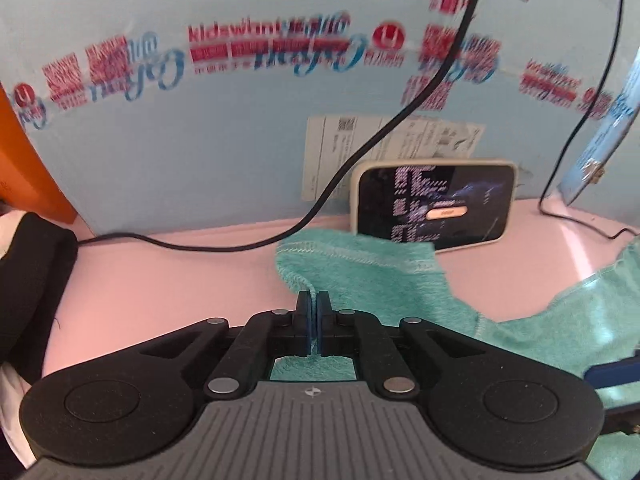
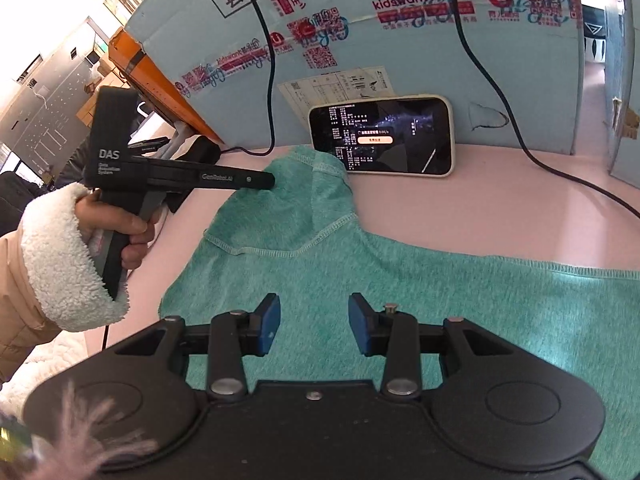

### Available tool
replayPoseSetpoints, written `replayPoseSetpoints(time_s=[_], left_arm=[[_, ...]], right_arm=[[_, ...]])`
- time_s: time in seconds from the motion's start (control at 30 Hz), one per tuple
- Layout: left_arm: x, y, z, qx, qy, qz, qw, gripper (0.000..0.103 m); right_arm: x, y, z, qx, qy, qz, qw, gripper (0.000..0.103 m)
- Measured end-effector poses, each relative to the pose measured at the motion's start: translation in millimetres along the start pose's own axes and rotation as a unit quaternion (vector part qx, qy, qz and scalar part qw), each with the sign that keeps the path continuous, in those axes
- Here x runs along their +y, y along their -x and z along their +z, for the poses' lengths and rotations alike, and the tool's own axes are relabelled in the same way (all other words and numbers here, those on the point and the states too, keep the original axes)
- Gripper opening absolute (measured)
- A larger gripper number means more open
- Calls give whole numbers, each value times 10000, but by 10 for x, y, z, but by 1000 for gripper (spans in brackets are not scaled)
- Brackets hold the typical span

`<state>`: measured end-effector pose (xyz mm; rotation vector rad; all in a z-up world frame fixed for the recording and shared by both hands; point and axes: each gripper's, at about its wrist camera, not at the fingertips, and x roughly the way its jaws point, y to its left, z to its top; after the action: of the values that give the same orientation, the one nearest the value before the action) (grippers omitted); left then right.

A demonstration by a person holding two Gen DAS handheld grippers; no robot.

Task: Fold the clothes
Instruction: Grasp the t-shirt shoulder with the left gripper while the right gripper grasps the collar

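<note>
Teal garment (image 2: 360,280): left gripper (image 1: 313,308) clamped on its edge; right gripper (image 2: 314,320) half open above.

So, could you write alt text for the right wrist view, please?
The open right gripper hovers over a teal fleece garment on a pink table. The left gripper reaches its sleeve; a phone leans behind.

A teal fleece garment (image 2: 360,280) lies spread on the pink worktop (image 2: 480,208). The right tongs (image 2: 314,328) hover over it, blue pads apart with nothing between them. At left, a hand (image 2: 116,224) in a fleece-cuffed sleeve (image 2: 60,256) holds the left tongs (image 2: 269,179), tip at the garment's raised sleeve. A phone (image 2: 382,140) leans against the blue box (image 2: 400,60).
</note>
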<state>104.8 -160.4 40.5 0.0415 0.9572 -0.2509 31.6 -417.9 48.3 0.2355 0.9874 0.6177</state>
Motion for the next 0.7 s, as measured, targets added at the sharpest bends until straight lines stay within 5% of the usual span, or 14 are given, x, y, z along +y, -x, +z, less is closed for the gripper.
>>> replayPoseSetpoints(time_s=[0.33, 0.47, 0.7], left_arm=[[-54, 689, -151, -540, 106, -1252, 9906, 2], [-154, 849, -386, -346, -95, -1584, 9867, 2], [-125, 777, -802, 94, 26, -1626, 9866, 2]], right_arm=[[-144, 44, 260, -330, -283, 497, 9978, 40], [-250, -27, 444, -252, -304, 407, 9984, 40], [-191, -434, 760, 291, 73, 178, 9994, 40]])
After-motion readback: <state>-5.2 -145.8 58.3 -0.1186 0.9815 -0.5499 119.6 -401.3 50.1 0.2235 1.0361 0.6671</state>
